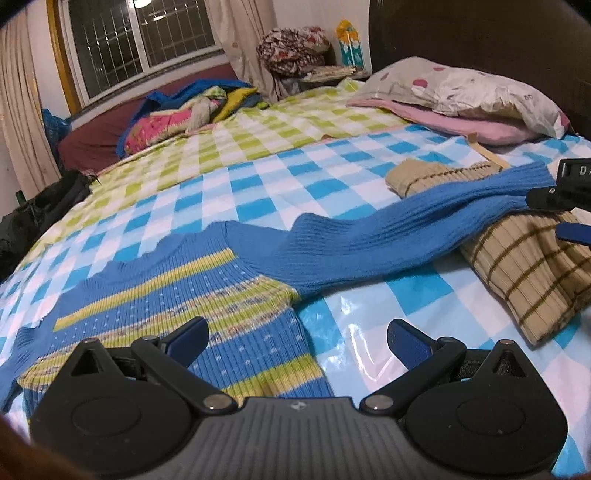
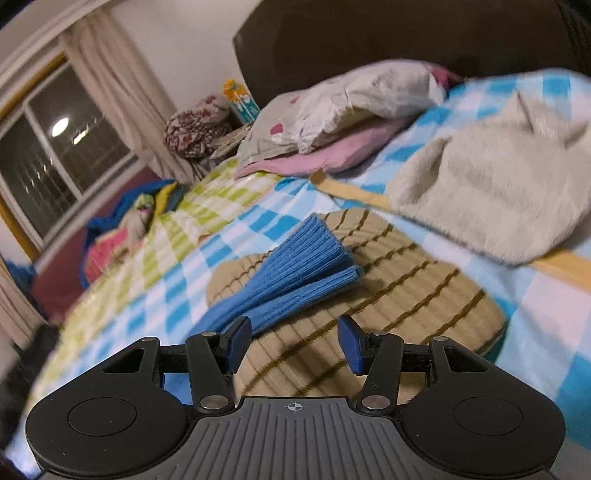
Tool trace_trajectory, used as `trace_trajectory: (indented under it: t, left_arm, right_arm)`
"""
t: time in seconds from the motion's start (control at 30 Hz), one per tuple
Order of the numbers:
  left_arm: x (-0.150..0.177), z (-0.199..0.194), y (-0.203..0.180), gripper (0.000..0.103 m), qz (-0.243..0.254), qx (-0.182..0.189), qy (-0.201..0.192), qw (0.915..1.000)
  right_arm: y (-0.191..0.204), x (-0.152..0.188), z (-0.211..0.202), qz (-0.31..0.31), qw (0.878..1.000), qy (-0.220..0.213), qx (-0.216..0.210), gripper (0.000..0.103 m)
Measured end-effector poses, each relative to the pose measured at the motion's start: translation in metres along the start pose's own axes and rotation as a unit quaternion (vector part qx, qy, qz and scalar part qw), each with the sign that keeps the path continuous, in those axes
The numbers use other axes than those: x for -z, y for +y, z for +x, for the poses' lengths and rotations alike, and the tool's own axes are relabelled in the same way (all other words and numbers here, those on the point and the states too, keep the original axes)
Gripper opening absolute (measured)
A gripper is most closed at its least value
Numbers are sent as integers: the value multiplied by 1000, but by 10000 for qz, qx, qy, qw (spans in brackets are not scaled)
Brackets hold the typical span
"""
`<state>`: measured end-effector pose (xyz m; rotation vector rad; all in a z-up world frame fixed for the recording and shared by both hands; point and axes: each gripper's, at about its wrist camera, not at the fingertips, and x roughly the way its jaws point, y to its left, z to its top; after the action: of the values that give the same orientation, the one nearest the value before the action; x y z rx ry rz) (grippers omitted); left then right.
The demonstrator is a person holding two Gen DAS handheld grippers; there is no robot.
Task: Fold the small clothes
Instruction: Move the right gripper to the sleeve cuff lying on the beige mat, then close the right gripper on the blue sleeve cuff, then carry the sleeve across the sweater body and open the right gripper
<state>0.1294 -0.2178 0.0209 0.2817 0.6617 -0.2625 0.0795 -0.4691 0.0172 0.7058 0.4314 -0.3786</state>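
Observation:
A blue knit sweater with yellow and green stripes lies flat on the checked bed cover. Its long blue sleeve runs right onto a beige sweater with brown stripes. My left gripper is open just above the blue sweater's right side edge, holding nothing. In the right wrist view the sleeve's cuff rests on the beige sweater. My right gripper hovers open over the beige sweater, its left pad beside the sleeve. Part of the right gripper shows at the far right of the left wrist view.
A white fluffy garment lies right of the beige sweater. Pillows sit by the dark headboard. A heap of colourful clothes lies at the far side under the window. Dark fabric hangs off the left edge.

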Motion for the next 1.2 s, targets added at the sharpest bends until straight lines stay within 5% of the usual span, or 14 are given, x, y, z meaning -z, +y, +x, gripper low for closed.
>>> trace_trajectory:
  t: [0.27, 0.4, 0.5, 0.53, 0.63, 0.9, 1.07, 1.2]
  left_arm:
    - [4, 18, 18, 103, -194, -677, -182, 9974]
    - [4, 24, 29, 103, -307, -719, -95, 9969]
    - [5, 22, 33, 103, -352, -623, -67, 9974]
    - [6, 20, 33, 103, -332, -587, -73, 9977]
    - [10, 13, 33, 103, -187, -528, -122, 9984]
    - [17, -12, 58, 103, -329, -339, -174, 9987]
    - [27, -23, 87, 103, -473, -194, -141, 9986]
    - [41, -26, 124, 103, -744, -168, -67, 9971]
  right_arm:
    - [-17, -17, 21, 453, 9989, -22, 100, 49]
    - [-21, -20, 33, 575, 9983, 17, 130, 47]
    - [-22, -20, 34, 576, 9982, -55, 144, 38]
    - [-24, -21, 34, 603, 9981, -75, 128, 26]
    - [-31, -24, 32, 838, 9964, -82, -64, 9]
    - [-16, -24, 10, 1171, 9847, -207, -1277, 7]
    - [31, -22, 18, 859, 9871, 306, -1312, 7]
    - [87, -14, 8, 477, 9823, 341, -1777, 7]
